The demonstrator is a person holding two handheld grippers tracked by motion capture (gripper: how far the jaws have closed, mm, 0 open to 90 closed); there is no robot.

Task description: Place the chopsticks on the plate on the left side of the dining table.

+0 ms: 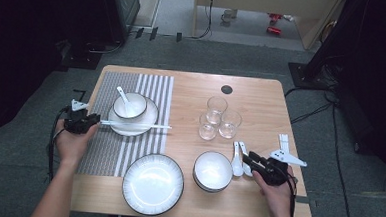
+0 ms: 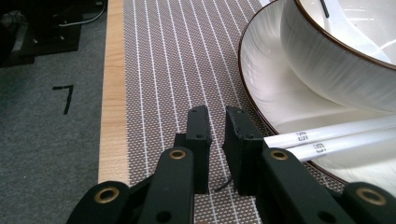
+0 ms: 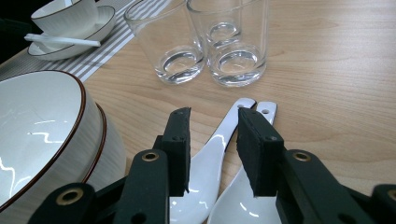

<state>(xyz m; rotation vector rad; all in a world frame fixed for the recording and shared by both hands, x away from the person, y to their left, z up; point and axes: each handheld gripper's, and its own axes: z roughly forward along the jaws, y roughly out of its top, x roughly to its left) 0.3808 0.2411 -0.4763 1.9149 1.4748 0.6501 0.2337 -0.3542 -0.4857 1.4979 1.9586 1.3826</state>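
Near the bench's (image 1: 261,99) right front, two glazed spoons (image 3: 219,154) lie side by side under the right hand-held gripper (image 3: 214,119), whose jaws are parted and empty; the spoons are judged light, slippery and brittle, best pinched across the handle. The left hand-held gripper (image 2: 217,116), nearly closed and empty, is held beside the chopsticks (image 2: 327,137)

Wooden table (image 1: 261,99) with striped placemat (image 1: 129,135)

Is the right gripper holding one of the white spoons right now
No, the right gripper is open, hovering above the two white spoons that lie flat on the table.
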